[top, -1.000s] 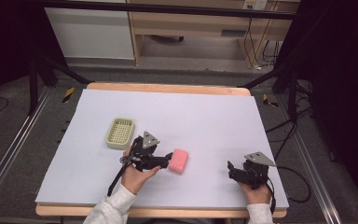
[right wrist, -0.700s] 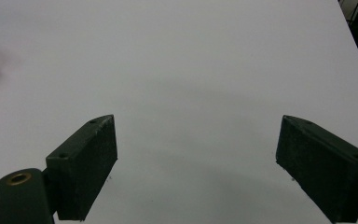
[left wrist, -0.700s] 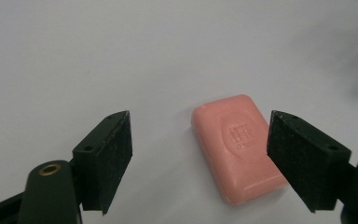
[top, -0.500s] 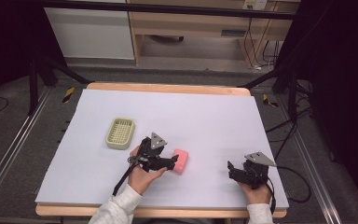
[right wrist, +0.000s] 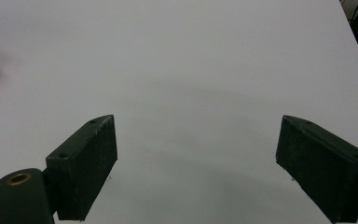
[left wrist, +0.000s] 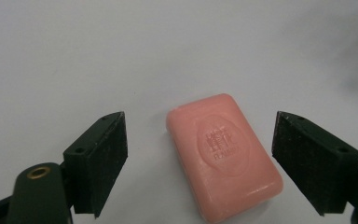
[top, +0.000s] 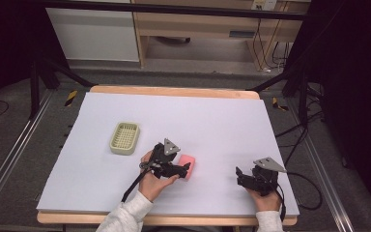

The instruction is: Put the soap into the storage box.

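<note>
The pink rectangular soap bar between my left claw's matt black plastic pads looks waxy and smooth, with an embossed stamp on top. It lies on the tabletop's matt white sheet, edged in pale wood. Left of the soap, the pale green ribbed plastic dish looks dull.

Pink rectangular stamped soap bar flat on white surface, between left gripper jaws just opened wide, untouched.

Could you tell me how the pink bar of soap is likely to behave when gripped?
The pink rectangular bar of soap looks rigid and lies flat, so it should not roll. Its glossy, rounded edges may slip between the left tool's open jaws.
</note>
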{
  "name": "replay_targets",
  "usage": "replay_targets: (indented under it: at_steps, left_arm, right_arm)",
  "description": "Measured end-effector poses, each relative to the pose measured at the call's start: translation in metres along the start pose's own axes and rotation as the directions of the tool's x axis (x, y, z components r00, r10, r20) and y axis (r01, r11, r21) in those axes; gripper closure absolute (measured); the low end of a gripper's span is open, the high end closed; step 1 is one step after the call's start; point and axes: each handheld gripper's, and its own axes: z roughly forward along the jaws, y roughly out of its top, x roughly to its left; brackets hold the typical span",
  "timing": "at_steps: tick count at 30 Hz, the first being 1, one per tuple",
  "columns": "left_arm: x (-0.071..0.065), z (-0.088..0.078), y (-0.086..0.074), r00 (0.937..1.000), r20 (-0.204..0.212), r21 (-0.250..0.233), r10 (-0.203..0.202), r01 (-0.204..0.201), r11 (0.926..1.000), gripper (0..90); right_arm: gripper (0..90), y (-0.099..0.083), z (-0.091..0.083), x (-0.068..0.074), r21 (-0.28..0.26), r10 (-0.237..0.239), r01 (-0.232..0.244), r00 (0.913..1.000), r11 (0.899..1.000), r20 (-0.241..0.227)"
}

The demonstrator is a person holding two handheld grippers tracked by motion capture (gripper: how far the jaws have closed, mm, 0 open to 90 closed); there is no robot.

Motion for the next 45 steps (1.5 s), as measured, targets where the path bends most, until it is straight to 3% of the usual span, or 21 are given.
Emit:
replay_targets:
  at_steps: [29, 45]
  left_arm:
    - [-0.011, 0.030, -0.002, 0.9998, -0.012, 0.079, 0.012, -0.011, 0.9968, 16.8]
    - [-0.011, 0.031, -0.006, 0.9998, 0.020, 0.109, -0.007, 0.005, 0.9940, 29.6]
  right_arm:
    - [12.4, 0.000, 0.000, 0.000, 0.003, 0.001, -0.001, 1.0000, 1.000, -0.003]
    - [12.3, 0.000, 0.000, 0.001, 0.008, 0.005, -0.005, 1.0000, 1.000, -0.008]
